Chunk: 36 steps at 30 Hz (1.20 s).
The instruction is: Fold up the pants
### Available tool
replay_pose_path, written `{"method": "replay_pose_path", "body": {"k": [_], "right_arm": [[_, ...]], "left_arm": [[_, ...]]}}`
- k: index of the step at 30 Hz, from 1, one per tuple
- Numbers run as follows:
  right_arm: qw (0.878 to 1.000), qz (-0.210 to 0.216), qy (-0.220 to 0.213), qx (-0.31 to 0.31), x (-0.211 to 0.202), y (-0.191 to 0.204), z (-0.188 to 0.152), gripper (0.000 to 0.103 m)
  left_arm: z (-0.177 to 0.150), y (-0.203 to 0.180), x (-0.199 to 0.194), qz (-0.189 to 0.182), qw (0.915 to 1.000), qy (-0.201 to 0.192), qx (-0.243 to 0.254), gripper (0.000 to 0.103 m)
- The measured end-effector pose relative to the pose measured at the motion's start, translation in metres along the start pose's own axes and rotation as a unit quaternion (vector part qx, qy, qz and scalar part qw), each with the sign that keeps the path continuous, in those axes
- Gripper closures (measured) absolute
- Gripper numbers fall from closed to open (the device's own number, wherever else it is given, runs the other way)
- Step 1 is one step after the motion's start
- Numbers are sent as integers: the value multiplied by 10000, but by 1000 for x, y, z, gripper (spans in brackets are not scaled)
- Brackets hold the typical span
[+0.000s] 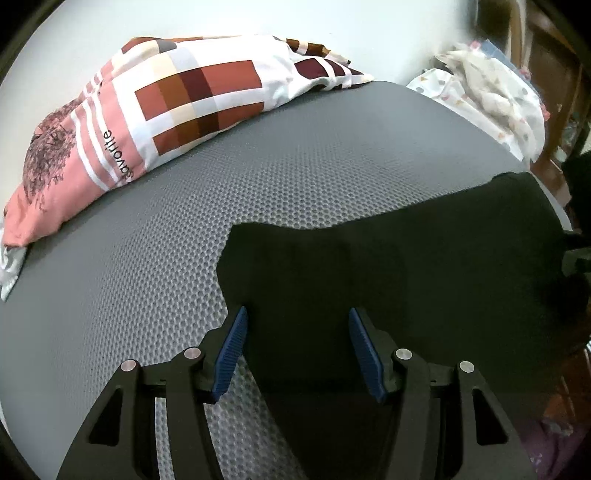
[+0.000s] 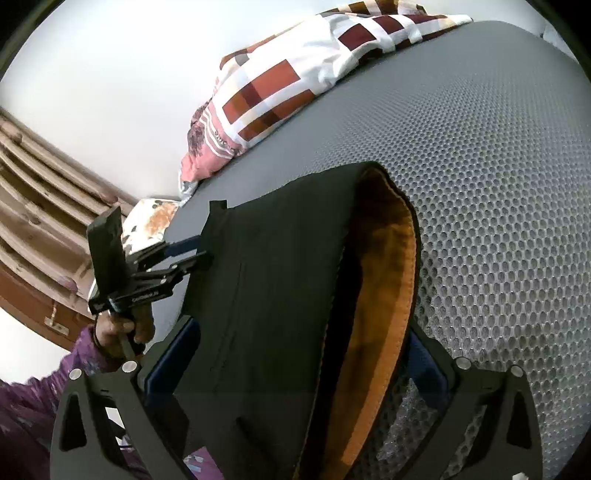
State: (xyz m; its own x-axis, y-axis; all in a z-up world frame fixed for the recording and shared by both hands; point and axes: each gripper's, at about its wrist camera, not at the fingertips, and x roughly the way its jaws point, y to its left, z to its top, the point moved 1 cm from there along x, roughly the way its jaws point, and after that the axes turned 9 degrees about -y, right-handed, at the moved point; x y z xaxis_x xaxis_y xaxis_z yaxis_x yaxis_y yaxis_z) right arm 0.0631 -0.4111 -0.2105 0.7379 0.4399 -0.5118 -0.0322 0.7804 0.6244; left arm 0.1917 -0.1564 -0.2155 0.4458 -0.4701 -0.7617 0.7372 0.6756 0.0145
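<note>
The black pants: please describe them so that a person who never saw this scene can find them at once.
Start from the grey honeycomb-textured mattress that fills both views, with a checked pillow at its far edge. The black pants lie on its near side. They are the only plain dark cloth here, and the right wrist view shows an orange lining inside them.

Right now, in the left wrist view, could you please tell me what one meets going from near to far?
Left claw → black pants → grey mesh mat → patterned pillow → white wall.
</note>
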Motion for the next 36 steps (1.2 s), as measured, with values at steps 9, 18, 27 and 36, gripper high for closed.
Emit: {"method": "replay_pose_path", "body": {"k": [9, 18, 27, 36], "right_arm": [[9999, 22, -122, -52, -1, 2, -4, 0], [9998, -20, -189, -66, -6, 7, -12, 0], [9996, -39, -273, -48, -9, 10, -16, 0], [9995, -80, -288, -49, -10, 13, -17, 0]], "left_arm": [[7, 12, 15, -41, 9999, 94, -74, 44], [10, 26, 31, -230, 9989, 169, -375, 36], [14, 39, 43, -424, 9974, 190, -554, 28], [9, 86, 13, 504, 9912, -108, -1219, 28]]}}
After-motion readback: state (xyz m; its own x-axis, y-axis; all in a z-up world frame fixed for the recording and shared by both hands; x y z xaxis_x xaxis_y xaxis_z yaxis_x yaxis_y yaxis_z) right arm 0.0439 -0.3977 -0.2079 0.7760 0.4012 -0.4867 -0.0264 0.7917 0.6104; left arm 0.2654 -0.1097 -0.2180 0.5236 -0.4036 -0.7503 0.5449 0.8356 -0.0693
